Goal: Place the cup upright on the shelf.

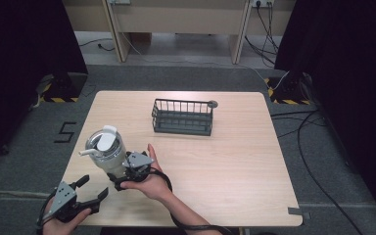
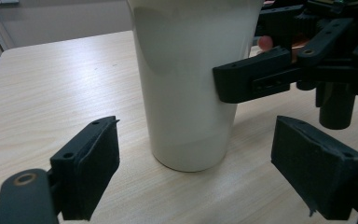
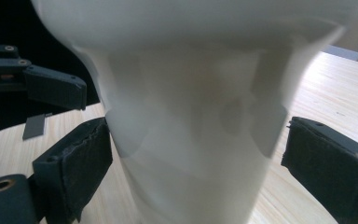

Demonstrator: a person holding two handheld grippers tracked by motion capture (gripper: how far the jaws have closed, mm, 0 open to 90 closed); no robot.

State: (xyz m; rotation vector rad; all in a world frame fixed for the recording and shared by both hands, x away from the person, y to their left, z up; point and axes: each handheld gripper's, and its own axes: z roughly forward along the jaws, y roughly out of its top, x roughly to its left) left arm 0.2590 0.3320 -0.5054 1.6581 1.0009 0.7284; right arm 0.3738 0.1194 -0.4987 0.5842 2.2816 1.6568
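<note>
A smooth cream-white tapered tumbler [image 1: 108, 157] with a clear lid and straw stands near the pale wood-grain tabletop's [image 1: 215, 161] front-left corner. The right gripper [image 1: 127, 172] brackets its lower body, padded jaws spread, one just beside the wall. The left gripper [image 1: 89, 192] hovers at the front edge, jaws wide apart. A dark wire basket [image 1: 182, 116] sits toward the back edge.

a lab recording bay: black curtains [image 1: 19, 44], loose floor cables [image 1: 313, 161], hazard-taped stand bases [image 1: 58, 98]
</note>
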